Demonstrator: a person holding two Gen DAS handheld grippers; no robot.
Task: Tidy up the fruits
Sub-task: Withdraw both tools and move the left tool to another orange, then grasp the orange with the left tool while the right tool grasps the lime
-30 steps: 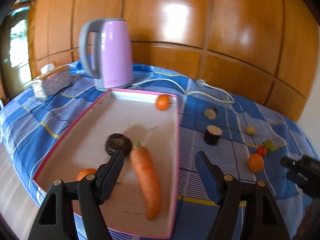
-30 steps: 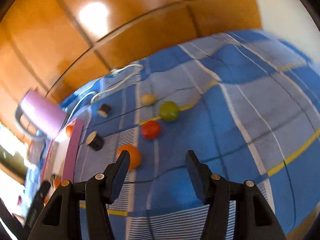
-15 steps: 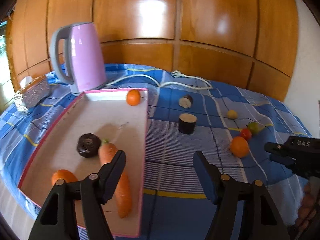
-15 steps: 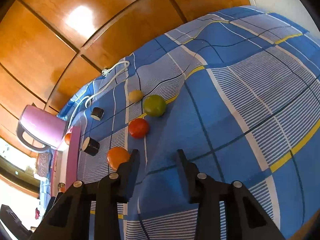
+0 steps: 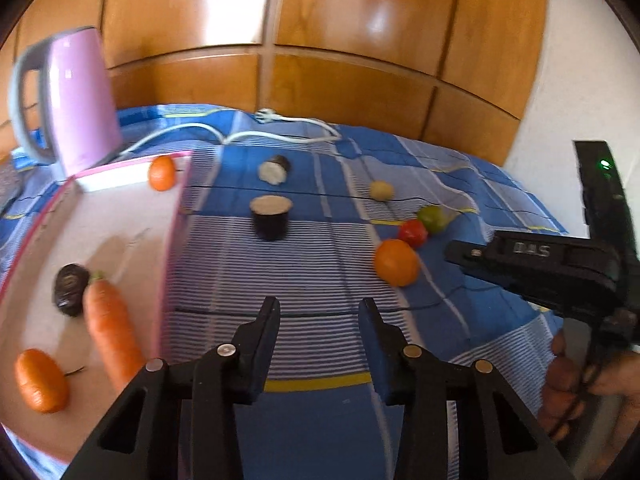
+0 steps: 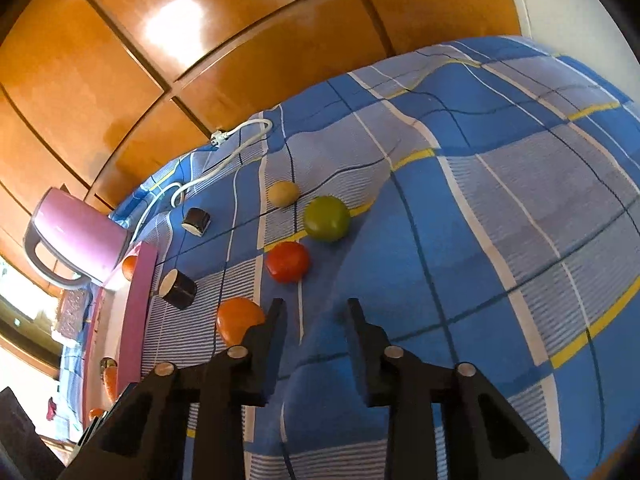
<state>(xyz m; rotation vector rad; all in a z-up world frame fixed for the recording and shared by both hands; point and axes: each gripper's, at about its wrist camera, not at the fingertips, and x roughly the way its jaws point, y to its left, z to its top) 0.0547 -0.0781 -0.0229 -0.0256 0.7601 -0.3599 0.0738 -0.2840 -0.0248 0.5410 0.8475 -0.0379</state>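
- Right gripper (image 6: 312, 316), black two-finger clamp with blue pads, is sitting pressed to its narrowest gap after just closing; nothing is between the jaws, only the blue checked tablecloth (image 6: 500, 208) is showing through.
- Left gripper (image 5: 320, 316), same build, is also just closing down to a narrow gap and is pinching nothing; striped cloth is showing between its pads.
- Round orange fruit (image 6: 239, 319) is lying just beside the right gripper's left fingertip, partly hidden behind it, so off to the left of the jaw line, not between the jaws.
- Red tomato-like fruit (image 6: 287, 262) is sitting straight ahead of the right gripper, a little left of centre; round green fruit (image 6: 326, 218) and small yellow-tan fruit (image 6: 283, 193) are lying further out along the same line.
- In the left wrist view the same orange fruit (image 5: 396, 262) is lying ahead and to the right, well apart from the left gripper; the right one is clearly nearer.
- Round fruits, so no long axis to line up with.
- Pink-rimmed rectangular tray (image 5: 170, 240) is lying to the left, already holding a long carrot (image 5: 110, 332) and a small orange (image 5: 161, 173).
- Judgement: jaws are needing to re-open before any pick, then shifting left for the orange one.
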